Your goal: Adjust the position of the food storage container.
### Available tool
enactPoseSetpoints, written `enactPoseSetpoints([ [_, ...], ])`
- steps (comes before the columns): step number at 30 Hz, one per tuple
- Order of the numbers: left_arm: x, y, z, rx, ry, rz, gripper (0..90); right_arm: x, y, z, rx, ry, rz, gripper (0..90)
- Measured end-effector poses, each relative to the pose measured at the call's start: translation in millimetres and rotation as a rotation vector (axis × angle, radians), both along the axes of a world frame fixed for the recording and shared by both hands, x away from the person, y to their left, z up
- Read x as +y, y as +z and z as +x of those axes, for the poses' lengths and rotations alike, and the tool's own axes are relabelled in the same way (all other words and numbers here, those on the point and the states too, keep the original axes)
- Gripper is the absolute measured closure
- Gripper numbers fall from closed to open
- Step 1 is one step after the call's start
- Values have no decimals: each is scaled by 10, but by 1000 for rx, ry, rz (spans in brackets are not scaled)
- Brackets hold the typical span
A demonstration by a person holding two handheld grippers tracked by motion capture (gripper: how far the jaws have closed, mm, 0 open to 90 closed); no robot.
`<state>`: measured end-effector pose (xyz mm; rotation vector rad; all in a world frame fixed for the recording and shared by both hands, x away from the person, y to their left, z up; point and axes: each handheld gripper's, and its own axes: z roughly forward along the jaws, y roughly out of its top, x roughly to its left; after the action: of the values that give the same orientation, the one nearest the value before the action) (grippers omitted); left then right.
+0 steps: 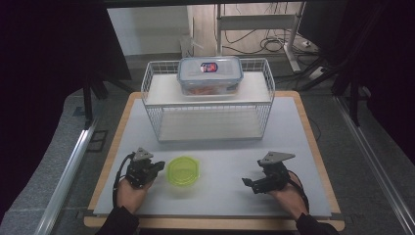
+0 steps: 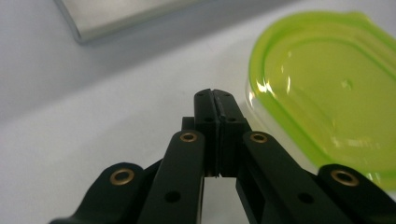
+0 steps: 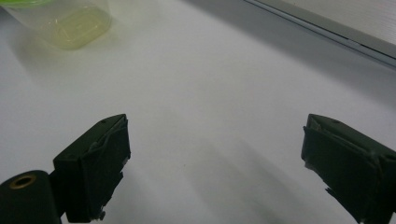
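A small clear container with a green lid (image 1: 183,171) sits on the white table top near the front, left of centre. My left gripper (image 1: 157,167) rests just left of it, jaws shut with nothing between them; in the left gripper view the joined tips (image 2: 215,105) stand close beside the green lid (image 2: 327,93), and I cannot tell whether they touch it. My right gripper (image 1: 248,183) lies at the front right, pointing left, jaws wide open over bare table (image 3: 215,154). The right gripper view catches the container (image 3: 65,23) far off at the upper left.
A white wire rack (image 1: 208,100) with two shelves stands at the back of the table. On its upper shelf sits a clear box with a blue-rimmed lid (image 1: 210,74). The table's wooden edge (image 1: 323,161) runs along the right. Cables and desk legs lie beyond.
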<state>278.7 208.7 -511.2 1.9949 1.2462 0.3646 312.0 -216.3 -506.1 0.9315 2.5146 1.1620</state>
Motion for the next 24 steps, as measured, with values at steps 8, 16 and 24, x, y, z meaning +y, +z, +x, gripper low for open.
enactPoseSetpoints([
  [8, -107, -103, -97, 59, -65, 8, 896, 5, -2, -3, -1, -1, -2, 77],
  [16, -153, -166, -58, 82, -94, 10, 895, 5, -9, 3, 0, 2, -4, 77],
  [24, -260, -204, -26, 97, -135, 8, 895, 6, -12, 2, 3, 0, -6, 77],
])
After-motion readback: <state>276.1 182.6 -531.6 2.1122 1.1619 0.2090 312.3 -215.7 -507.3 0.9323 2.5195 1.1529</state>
